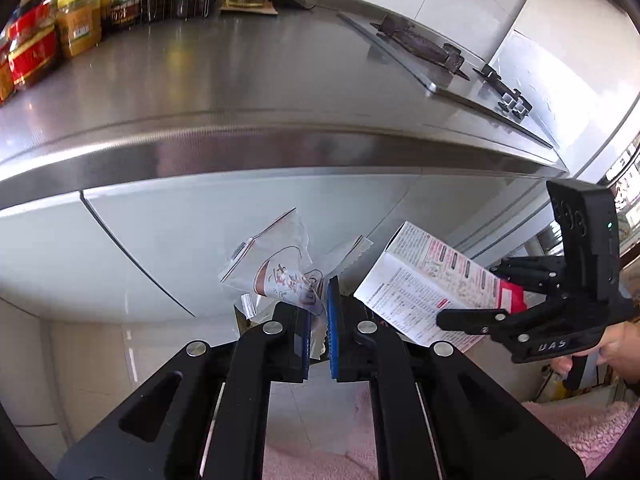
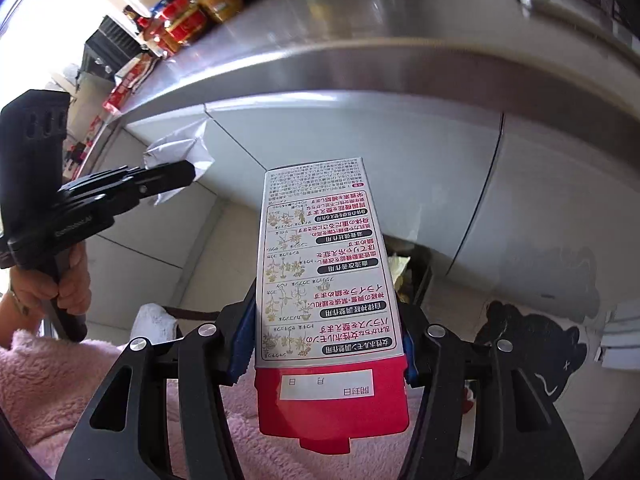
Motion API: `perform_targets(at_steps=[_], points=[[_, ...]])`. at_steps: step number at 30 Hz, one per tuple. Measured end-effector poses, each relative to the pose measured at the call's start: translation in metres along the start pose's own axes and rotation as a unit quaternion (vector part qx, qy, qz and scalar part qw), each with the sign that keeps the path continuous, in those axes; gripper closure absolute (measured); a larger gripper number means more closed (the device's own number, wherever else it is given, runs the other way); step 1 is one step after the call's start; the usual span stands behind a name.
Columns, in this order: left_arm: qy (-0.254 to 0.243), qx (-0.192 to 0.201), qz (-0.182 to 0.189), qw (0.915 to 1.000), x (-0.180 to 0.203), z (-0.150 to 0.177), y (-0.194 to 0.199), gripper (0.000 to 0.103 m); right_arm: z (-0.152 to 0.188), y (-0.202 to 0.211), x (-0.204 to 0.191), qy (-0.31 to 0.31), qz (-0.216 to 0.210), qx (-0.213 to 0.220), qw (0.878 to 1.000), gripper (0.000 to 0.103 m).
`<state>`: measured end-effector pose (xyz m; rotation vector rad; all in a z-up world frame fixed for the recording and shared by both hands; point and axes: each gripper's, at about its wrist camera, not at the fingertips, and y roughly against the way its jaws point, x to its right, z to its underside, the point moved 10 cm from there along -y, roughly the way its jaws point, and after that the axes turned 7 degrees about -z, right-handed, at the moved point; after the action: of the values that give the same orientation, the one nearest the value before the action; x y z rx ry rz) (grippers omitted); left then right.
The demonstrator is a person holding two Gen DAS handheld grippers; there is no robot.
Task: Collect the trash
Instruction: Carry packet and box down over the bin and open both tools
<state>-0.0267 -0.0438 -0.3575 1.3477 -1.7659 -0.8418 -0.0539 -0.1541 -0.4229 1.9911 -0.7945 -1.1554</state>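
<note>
My left gripper [image 1: 319,320] is shut on a crumpled clear plastic wrapper [image 1: 276,268] with brown print, held in the air in front of the counter's cabinet doors. My right gripper [image 2: 326,344] is shut on a white and red cardboard box [image 2: 324,280] printed with Japanese text, held lengthwise between the blue pads. In the left wrist view the box [image 1: 432,280] and the right gripper [image 1: 480,316] show at the right. In the right wrist view the left gripper [image 2: 176,178] and the wrapper [image 2: 180,148] show at the left.
A steel counter [image 1: 240,92] runs across above both grippers, with jars and bottles [image 1: 76,20] at its far left and a gas hob [image 1: 432,52] at the right. Grey cabinet doors [image 1: 120,248] stand below. A dark bin [image 2: 412,272] with scraps sits behind the box.
</note>
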Motion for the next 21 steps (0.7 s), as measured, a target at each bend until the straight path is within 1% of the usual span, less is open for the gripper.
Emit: perform_targets(at_steps=[3,9,13,17,21], points=[[0.007,-0.02,-0.002,0.9998,-0.002,0.014,-0.034,0.097,0.011,-0.033,0.018,-0.018,0.021,-0.009,1.0,0.046],[0.006,-0.079,0.005,0.9968,-0.004,0.048,-0.101,0.098,0.034,-0.095,0.052,-0.06,0.058,-0.034,0.996,0.046],[0.026,-0.11,0.009,0.9935,-0.01,0.065,-0.14,0.097,0.045,-0.127,0.075,-0.092,0.073,-0.045,0.992,0.046],[0.049,-0.128,0.023,0.9902,-0.014,0.072,-0.17,0.097,0.05,-0.155,0.091,-0.138,0.066,-0.053,0.987,0.045],[0.056,-0.136,0.023,0.9888,-0.017,0.074,-0.192,0.096,0.042,-0.177,0.097,-0.139,0.078,-0.055,0.986,0.045]])
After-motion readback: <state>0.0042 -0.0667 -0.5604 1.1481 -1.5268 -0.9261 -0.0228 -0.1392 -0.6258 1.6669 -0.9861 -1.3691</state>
